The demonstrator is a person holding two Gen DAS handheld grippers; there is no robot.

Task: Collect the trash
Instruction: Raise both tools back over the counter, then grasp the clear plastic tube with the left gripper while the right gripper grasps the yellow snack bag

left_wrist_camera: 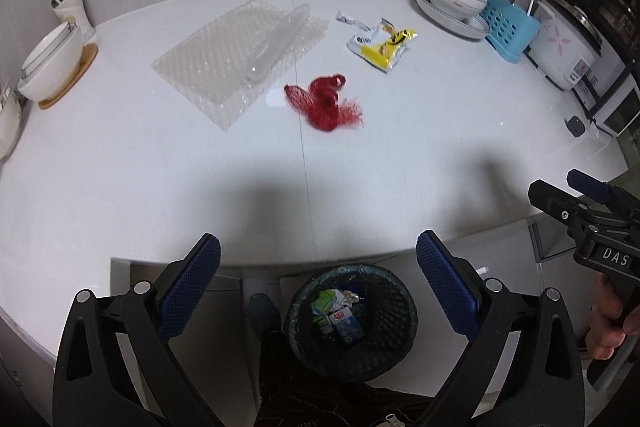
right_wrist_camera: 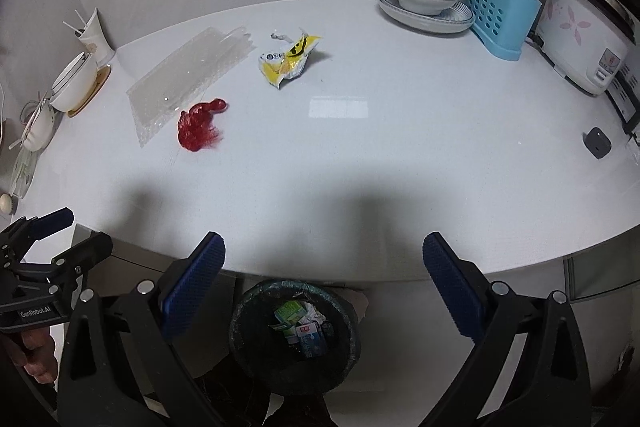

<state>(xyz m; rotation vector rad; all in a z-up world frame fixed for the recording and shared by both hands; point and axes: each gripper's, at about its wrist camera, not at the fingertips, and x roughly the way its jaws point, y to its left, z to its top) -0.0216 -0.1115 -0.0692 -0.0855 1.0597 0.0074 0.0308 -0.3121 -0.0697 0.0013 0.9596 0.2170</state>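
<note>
While both grippers, left [left_wrist_camera: 318,267] and right [right_wrist_camera: 324,267], gape empty, crinkled red mesh [left_wrist_camera: 326,103] lies mid-table [left_wrist_camera: 120,167], edges clear.

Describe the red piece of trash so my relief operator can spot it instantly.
Start at the white table. Near its middle, beside the near corner of the clear bubble wrap sheet, lies the red mesh net. It is the only red thing there, crumpled, with frayed ends.

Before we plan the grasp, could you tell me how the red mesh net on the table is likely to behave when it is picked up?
The red mesh net lies crumpled with frayed, wispy ends, so it will probably be floppy and sag from the jaws. It looks thin and open-weave, so likely very light. Pushing would probably drag or bunch it on the smooth table rather than roll it.
</note>
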